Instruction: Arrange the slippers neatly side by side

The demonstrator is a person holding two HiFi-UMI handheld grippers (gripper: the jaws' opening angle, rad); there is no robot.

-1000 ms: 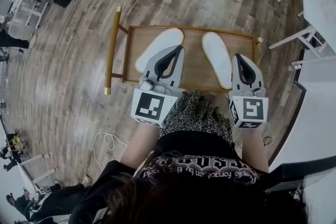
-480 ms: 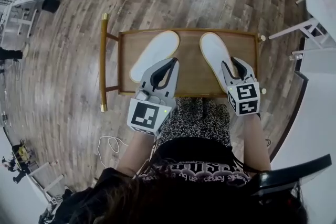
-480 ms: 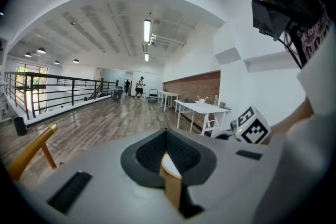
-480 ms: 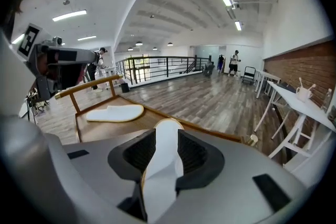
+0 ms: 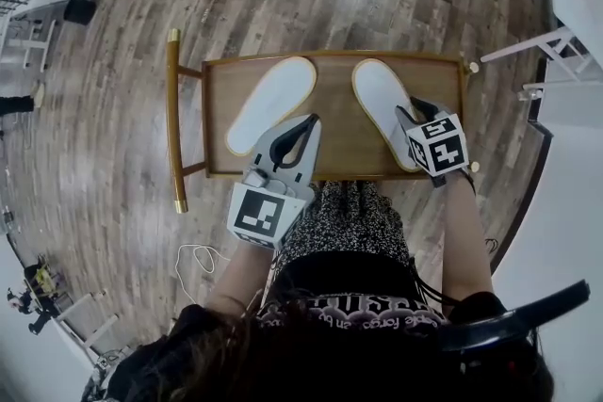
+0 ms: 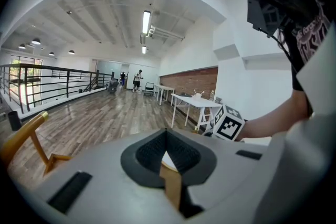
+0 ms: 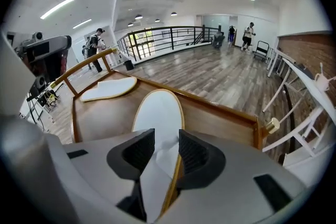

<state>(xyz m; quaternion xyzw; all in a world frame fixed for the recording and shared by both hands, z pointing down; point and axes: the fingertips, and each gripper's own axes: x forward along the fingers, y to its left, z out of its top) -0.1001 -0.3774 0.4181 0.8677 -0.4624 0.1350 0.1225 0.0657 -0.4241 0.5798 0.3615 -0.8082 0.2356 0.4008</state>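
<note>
Both slippers are on the table point(image 5: 339, 132), white faces up and toes away from the person, but they are not yet side by side. The left slipper point(image 5: 268, 104) slants hard, toe to the right. The right slipper point(image 5: 382, 99) slants less, toe to the left. Their toes are near each other and their heels are well apart. As I judge it, what is left is to turn them parallel, the left one most, and close the gap.

The left gripper point(image 5: 308, 120) is over the left slipper's right edge with its jaws pressed together. A sliver of white and tan shows behind the tips, but nothing seems pinched between them. The right gripper point(image 5: 415, 108) is at the right slipper's heel, which runs between its jaws. The jaws are opening and the pads no longer press on it.

A second ago the right gripper's jaws were together and its cube was nearer the person, short of the table's near rim. Now the cube has come forward over the rim and is turned. The left gripper has drawn back a little along its slipper, jaws together as before. Neither slipper has shifted noticeably on the table.
</note>
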